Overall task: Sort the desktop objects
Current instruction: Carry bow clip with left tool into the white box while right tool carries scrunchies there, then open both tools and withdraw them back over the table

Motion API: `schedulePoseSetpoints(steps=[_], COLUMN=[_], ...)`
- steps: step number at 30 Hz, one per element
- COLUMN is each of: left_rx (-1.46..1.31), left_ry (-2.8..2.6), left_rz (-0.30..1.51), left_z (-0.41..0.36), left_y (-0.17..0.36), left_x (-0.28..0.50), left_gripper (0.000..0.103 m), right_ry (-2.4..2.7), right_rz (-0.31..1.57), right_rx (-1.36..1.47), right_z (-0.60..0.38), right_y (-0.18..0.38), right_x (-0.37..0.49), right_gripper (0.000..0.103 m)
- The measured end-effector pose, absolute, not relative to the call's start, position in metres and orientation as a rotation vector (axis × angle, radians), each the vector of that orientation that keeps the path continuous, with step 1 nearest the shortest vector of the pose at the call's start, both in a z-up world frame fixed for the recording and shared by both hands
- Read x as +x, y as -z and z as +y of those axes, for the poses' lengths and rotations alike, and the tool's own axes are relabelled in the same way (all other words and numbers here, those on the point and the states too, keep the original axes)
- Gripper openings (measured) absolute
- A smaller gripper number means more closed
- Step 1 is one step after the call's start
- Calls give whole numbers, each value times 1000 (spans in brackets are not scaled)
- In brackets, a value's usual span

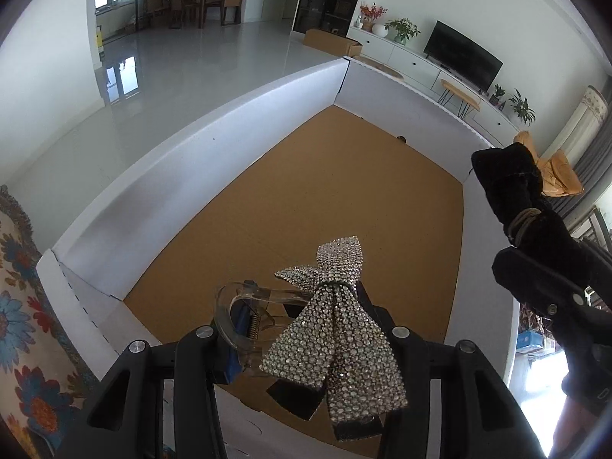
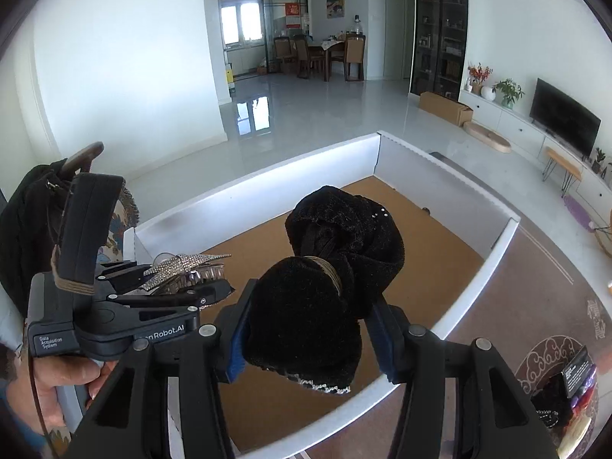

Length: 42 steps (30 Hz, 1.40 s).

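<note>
Clips are already in both grippers, each held over the white-walled box [image 1: 199, 160] with its bare cork floor. The rhinestone bow clip [image 1: 336, 321] sits clamped in the left gripper [image 1: 306, 344]: its clear claw lies to the left between the blue-padded fingers and the bow's tails hang down toward the camera, long axis running roughly along the fingers. The black velvet bow [image 2: 329, 287] is pinched between the fingers of the right gripper [image 2: 310, 340], long axis likewise pointing away, out over the floor of the box. In the left view that bow and its gripper show at the right edge, above the box's right wall, so the left load looks the better centred over the floor. Both point steeply down at the box, which lies straight below and ahead, so the coming move is probably a short lowering and release.
</note>
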<state>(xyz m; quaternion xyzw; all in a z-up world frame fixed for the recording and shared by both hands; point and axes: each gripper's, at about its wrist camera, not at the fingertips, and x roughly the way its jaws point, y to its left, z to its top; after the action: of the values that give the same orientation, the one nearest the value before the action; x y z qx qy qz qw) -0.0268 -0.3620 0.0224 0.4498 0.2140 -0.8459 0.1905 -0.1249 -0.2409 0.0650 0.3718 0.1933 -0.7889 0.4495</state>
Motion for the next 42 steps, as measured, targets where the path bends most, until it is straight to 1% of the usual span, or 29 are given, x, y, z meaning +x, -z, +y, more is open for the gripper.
schedulePoseSetpoints(steps=[2,4,6,7,8,9,10,11,13,16,17,18,19,20,21,23,28,33,35,37,39,42], left_rx=[1322,1340,1354,1349,1338,1315,1281,1246,1175,1069,1040,1025,1024,1026,1024,1054,1320,1482,1520,1548,1501,1497], left_ry=[2356,2361,2352,2355,2364,2375,2383,2385,2420,2551,2612,2673,2737,2796,2823,2879,2928,2848,2814,2786,2791,2789], left_rz=[601,550,498,496,505,512,501,475,422,399,397,398,400,402,375,307,290,168,150,145,73,17], left_z=[-361,-356,-352,-352,-352,-352,-350,-345,-332,-291,-272,-251,-228,-206,-181,-137,-65,-40,-42,-44,-40,-35], left_y=[-13,-10,-8,-8,-10,-13,-17,-23,-39,-66,-75,-82,-87,-90,-91,-84,-27,26,42,52,54,56], left_x=[-32,-33,-34,-34,-31,-29,-26,-22,-17,-5,-1,3,5,6,8,8,-8,-30,-34,-42,-44,-52], left_gripper=[48,49,51,51,55,63,68,74,74,74,74,77,80,91,93,93,95,95,95,94,95,95], right_ry=[1921,1891,1874,1882,1891,1902,1918,1936,1990,2103,2145,2190,2231,2267,2298,2375,2612,2690,2689,2680,2671,2657], right_rz=[518,536,536,525,507,485,466,446,400,325,310,304,304,310,318,292,209,261,272,279,259,226], right_rx=[1006,1065,1108,1115,1122,1126,1123,1111,1045,872,813,760,720,698,695,700,813,1086,1168,1234,1265,1290], right_z=[-257,-264,-267,-265,-262,-255,-249,-241,-220,-171,-152,-132,-112,-92,-72,-26,98,188,212,221,225,220], right_y=[-44,-24,-10,-7,-4,-3,-3,-6,-17,-40,-45,-49,-50,-53,-53,-50,-27,20,37,50,58,64], right_x=[-135,-144,-152,-155,-160,-165,-168,-167,-165,-148,-142,-136,-132,-127,-125,-123,-122,-115,-110,-109,-108,-115], right_gripper=[54,58,71,73,80,86,88,88,88,89,94,100,102,103,103,103,103,103,103,103,103,103])
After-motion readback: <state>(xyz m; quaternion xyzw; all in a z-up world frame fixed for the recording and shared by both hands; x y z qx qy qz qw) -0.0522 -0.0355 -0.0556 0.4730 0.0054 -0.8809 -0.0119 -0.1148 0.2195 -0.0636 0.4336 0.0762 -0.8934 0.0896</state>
